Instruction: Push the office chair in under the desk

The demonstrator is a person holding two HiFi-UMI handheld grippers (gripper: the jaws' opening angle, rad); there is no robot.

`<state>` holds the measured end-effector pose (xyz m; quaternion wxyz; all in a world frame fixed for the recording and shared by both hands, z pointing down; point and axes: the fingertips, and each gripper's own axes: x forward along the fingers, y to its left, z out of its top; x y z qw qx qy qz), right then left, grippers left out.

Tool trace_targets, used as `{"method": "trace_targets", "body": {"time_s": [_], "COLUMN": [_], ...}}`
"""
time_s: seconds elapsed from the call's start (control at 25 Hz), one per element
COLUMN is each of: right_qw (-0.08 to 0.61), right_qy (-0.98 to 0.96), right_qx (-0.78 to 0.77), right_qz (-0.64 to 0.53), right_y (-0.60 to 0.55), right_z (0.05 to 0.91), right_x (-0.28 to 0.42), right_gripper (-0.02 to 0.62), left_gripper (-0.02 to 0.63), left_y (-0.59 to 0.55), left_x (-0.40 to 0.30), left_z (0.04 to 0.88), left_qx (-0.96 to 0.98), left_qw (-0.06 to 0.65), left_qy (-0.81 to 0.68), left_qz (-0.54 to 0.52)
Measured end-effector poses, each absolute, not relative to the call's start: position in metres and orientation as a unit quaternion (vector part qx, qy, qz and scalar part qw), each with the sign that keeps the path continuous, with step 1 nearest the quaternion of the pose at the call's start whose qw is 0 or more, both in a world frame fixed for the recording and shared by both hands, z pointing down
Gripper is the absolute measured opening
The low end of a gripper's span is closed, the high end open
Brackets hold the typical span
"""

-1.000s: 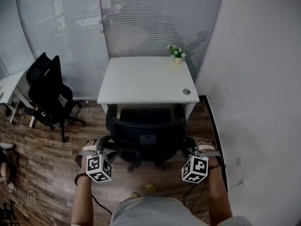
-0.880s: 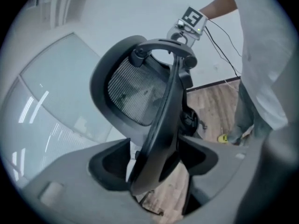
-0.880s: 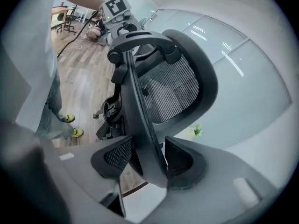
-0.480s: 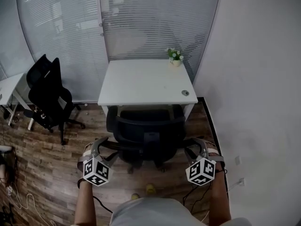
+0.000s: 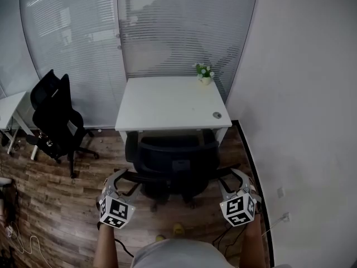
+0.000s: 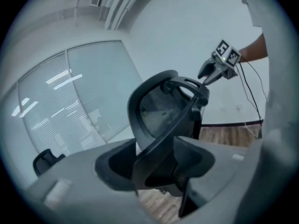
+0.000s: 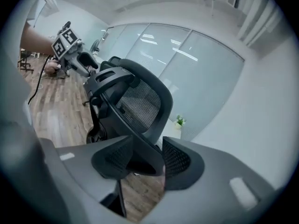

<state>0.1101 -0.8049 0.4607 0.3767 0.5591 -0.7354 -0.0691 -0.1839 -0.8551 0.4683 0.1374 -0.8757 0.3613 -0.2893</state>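
Note:
The black mesh office chair stands with its seat partly under the white desk. My left gripper is at the chair's left arm bar. That bar runs between its jaws, which have just been closing. Dark gaps still show beside the bar, so this gripper is open. My right gripper is at the chair's right arm bar. The bar fills most of the gap between its jaws, and I cannot tell whether the pads press on it.
A second black chair stands at the left beside another white table. A small potted plant sits on the desk's far right corner. The white wall runs close along the right, and a glass partition with blinds stands behind the desk. Cables lie on the wood floor.
Both grippers have risen and rolled, so their marker cubes face up more. They have drawn back slightly from the chair's arms. The view has tilted, so the desk and chair sit lower in the picture.

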Motion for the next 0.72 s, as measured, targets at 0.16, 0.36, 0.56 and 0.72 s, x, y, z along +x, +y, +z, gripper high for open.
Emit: {"method": "trace_targets", "body": {"time_s": [0.16, 0.36, 0.56, 0.72], "right_qw": [0.345, 0.285, 0.257, 0.204], "right_qy": [-0.73, -0.73, -0.727, -0.738], "right_qx": [0.588, 0.62, 0.636, 0.643], "right_qz": [-0.042, -0.019, -0.007, 0.02], "right_y": [-0.795, -0.79, -0.794, -0.798], "right_z": [0.466, 0.456, 0.449, 0.441], "right_x": [0.108, 0.105, 0.105, 0.102], "right_gripper": [0.134, 0.082, 0.032, 0.002], "left_gripper": [0.216, 0.174, 0.085, 0.026], "left_y": [-0.851, -0.847, -0.851, -0.855], "left_x": [-0.187, -0.189, -0.201, -0.211], "left_z": [0.459, 0.448, 0.441, 0.432], "left_qx": [-0.877, -0.877, -0.867, -0.861], "left_qw": [0.12, 0.103, 0.072, 0.051], "left_qy": [0.389, 0.416, 0.454, 0.48], "left_qz": [-0.255, -0.215, -0.193, -0.16]}}
